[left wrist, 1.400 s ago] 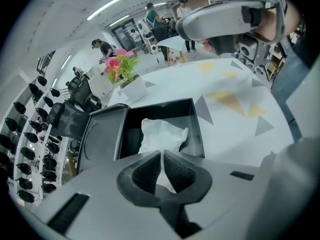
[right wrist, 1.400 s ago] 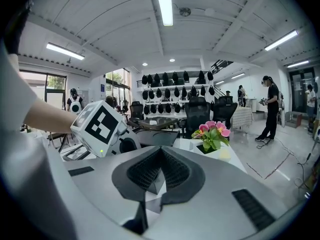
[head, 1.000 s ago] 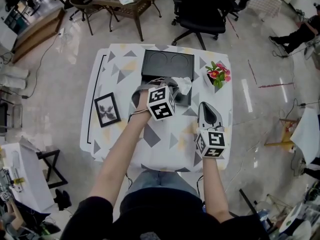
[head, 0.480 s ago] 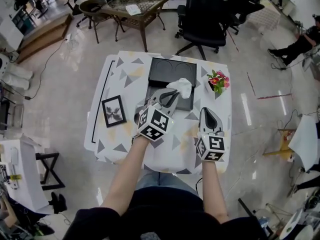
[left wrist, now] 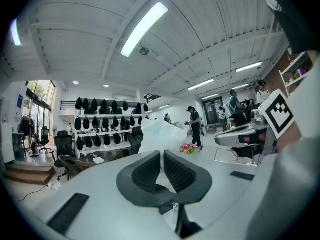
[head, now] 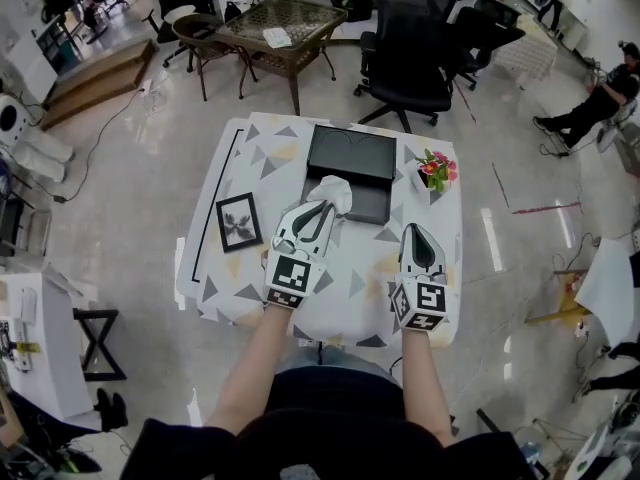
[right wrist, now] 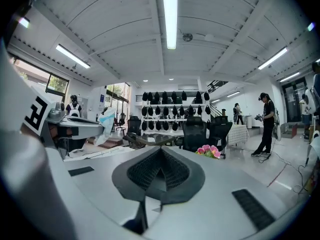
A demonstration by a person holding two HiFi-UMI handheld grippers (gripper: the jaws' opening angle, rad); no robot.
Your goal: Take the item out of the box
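Observation:
A black box (head: 351, 154) lies open at the back middle of the patterned table (head: 346, 298). My left gripper (head: 321, 208) is shut on a white crumpled item (head: 333, 190), thin like a bag, and holds it over the box's near left corner. In the left gripper view the white item (left wrist: 160, 134) rises from between the closed pads (left wrist: 146, 170). In the right gripper view the same item (right wrist: 106, 124) hangs at the far left. My right gripper (head: 417, 232) hovers over the table's right side, shut with nothing in it; its pads (right wrist: 145, 170) meet.
A framed picture (head: 240, 221) lies on the table's left side. A small pot of pink flowers (head: 435, 169) stands at the back right, close to the box. Behind the table are a black office chair (head: 408, 60) and a glass-topped table (head: 277, 23).
My left gripper has drawn back toward me and leftward with the white item, out from over the box's inside. The right gripper has scarcely moved. The head view has tilted up.

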